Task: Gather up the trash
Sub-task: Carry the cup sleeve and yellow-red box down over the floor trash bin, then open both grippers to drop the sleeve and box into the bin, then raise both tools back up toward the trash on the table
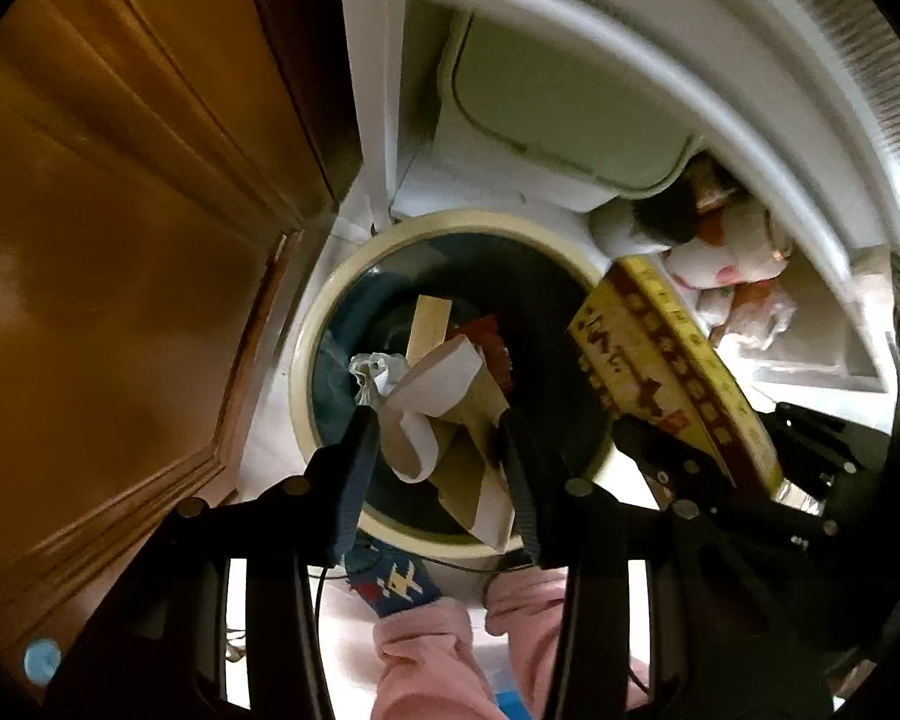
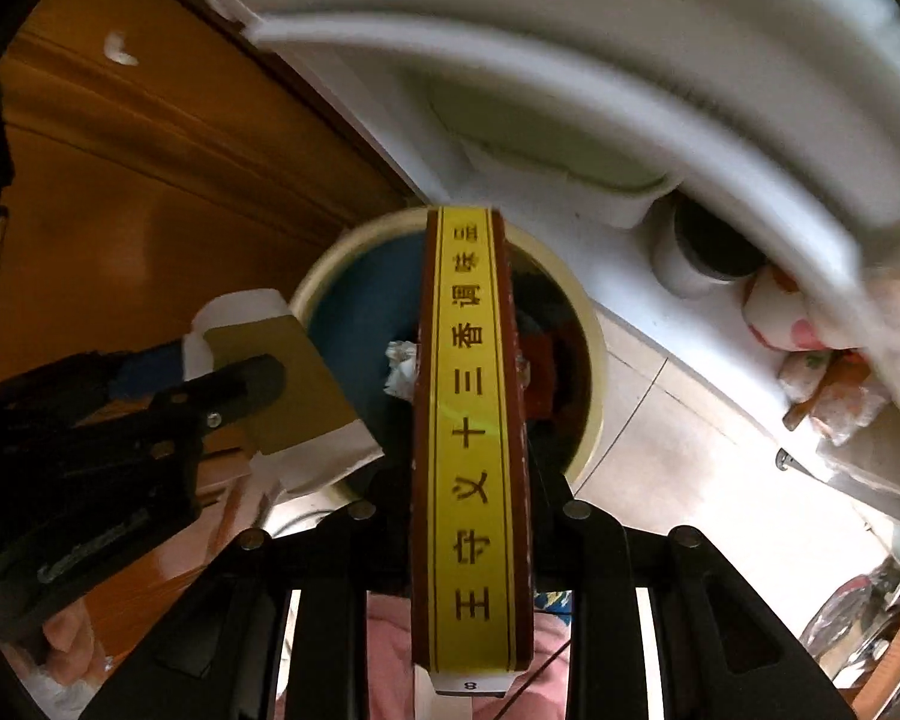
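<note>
A round cream-rimmed trash bin (image 1: 330,300) stands on the floor below both grippers, with paper and wrappers inside; it also shows in the right wrist view (image 2: 588,324). My left gripper (image 1: 444,474) is shut on a flattened white and olive carton (image 1: 450,372), held over the bin mouth; the carton also shows in the right wrist view (image 2: 294,384). My right gripper (image 2: 471,468) is shut on a yellow and brown seasoning box (image 2: 471,420), edge up over the bin. The box shows at the right of the left wrist view (image 1: 660,360).
A brown wooden cabinet door (image 1: 120,270) is on the left. A white appliance with an open door (image 1: 630,60) is behind the bin. Printed plastic bags (image 1: 732,282) lie at the right. My pink trousers (image 1: 438,654) and patterned sock are below.
</note>
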{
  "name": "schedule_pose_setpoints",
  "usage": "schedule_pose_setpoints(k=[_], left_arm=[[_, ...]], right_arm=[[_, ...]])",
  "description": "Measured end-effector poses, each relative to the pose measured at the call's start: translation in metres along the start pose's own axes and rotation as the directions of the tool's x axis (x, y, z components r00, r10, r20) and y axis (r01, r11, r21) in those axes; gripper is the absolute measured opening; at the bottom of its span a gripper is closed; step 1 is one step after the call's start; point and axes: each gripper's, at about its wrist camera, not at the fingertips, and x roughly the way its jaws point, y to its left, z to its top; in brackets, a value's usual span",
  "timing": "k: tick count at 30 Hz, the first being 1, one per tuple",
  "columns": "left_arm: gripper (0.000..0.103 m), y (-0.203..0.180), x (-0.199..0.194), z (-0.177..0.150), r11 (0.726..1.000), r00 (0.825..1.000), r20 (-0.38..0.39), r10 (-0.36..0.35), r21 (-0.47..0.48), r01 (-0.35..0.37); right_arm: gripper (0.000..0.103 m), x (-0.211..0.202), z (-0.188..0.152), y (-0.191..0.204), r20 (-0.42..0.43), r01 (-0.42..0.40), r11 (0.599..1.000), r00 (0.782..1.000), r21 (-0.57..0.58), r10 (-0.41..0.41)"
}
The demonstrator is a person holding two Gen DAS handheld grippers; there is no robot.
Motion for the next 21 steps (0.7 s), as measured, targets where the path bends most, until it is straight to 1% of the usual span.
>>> schedule_pose_setpoints(k=[2,4,5,6,7,8,9,10,11,12,14,15,21], left_arm=[[0.04,0.002,0.012,0.001,1.0,1.0,-0.018,0.005,0.008,-0.005],[0.042,0.005,0.024,0.002,1.0,0.999,-0.029,0.016,0.016,-0.016],[0.044,0.007,0.03,0.003,1.0,0.999,-0.034,0.02,0.018,-0.019],[0.044,0.008,0.036,0.002,0.999,0.999,-0.044,0.027,0.019,-0.026],[0.049,0.01,0.041,0.003,0.999,0.998,-0.054,0.037,0.02,-0.036],[0.058,0.013,0.044,0.004,0.999,0.997,-0.062,0.046,0.017,-0.045],[0.063,0.016,0.047,0.004,0.999,0.996,-0.066,0.053,0.012,-0.052],[0.071,0.019,0.049,0.004,0.998,0.996,-0.066,0.059,0.007,-0.059],[0.075,0.021,0.048,0.004,0.998,0.996,-0.066,0.059,0.003,-0.059],[0.076,0.024,0.048,0.003,0.998,0.996,-0.065,0.055,0.001,-0.055],[0.076,0.025,0.048,0.005,0.998,0.996,-0.057,0.062,0.004,-0.062],[0.076,0.024,0.045,0.004,0.998,0.996,-0.052,0.067,0.01,-0.066],[0.076,0.017,0.026,-0.001,0.997,0.997,-0.033,0.073,0.025,-0.073]], right_arm=[[0.026,0.021,0.004,-0.002,-0.013,0.007,1.0,1.0,0.011,-0.007],[0.029,0.04,0.008,-0.001,-0.027,0.006,1.0,1.0,0.03,-0.005],[0.035,0.046,0.01,-0.002,-0.032,0.0,0.999,0.999,0.04,0.001],[0.039,0.052,0.011,-0.003,-0.032,-0.01,0.999,0.999,0.052,0.011],[0.047,0.056,0.012,-0.001,-0.033,-0.015,0.998,0.999,0.061,0.017],[0.052,0.058,0.013,-0.001,-0.036,-0.005,0.998,0.999,0.067,0.008],[0.052,0.061,0.014,-0.003,-0.038,0.005,0.997,0.999,0.072,-0.002],[0.053,0.062,0.014,-0.007,-0.039,0.006,0.997,0.999,0.077,-0.003],[0.054,0.062,0.013,-0.009,-0.04,0.006,0.996,0.999,0.086,-0.002],[0.057,0.06,0.013,-0.008,-0.04,0.006,0.996,0.999,0.093,-0.003],[0.069,0.057,0.011,-0.011,-0.036,0.011,0.995,0.999,0.102,-0.007],[0.071,0.054,0.01,-0.012,-0.033,0.009,0.994,0.999,0.105,-0.005],[0.071,0.04,0.002,-0.018,-0.021,0.01,0.995,1.0,0.097,-0.008]])
